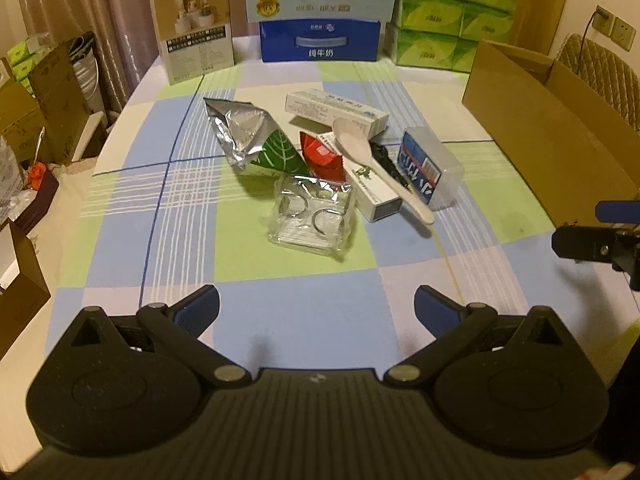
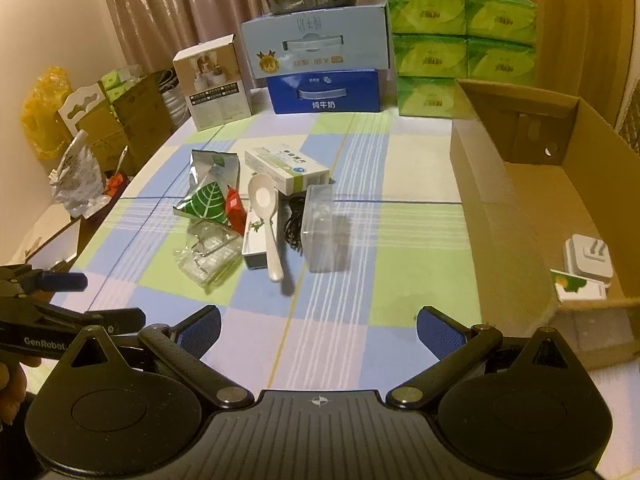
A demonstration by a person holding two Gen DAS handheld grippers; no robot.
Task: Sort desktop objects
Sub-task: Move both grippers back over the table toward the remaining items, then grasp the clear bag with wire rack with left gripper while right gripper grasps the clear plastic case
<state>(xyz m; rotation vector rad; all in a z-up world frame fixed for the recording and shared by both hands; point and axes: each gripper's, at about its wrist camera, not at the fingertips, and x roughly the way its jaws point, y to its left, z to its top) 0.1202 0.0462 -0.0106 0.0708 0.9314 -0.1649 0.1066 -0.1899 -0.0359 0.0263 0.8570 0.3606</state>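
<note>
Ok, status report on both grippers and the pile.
Left hand-held gripper open, empty. Right hand-held gripper open, empty. Pile untouched mid-table, white spoon on top. Cardboard box at right, nothing blocking.
</note>
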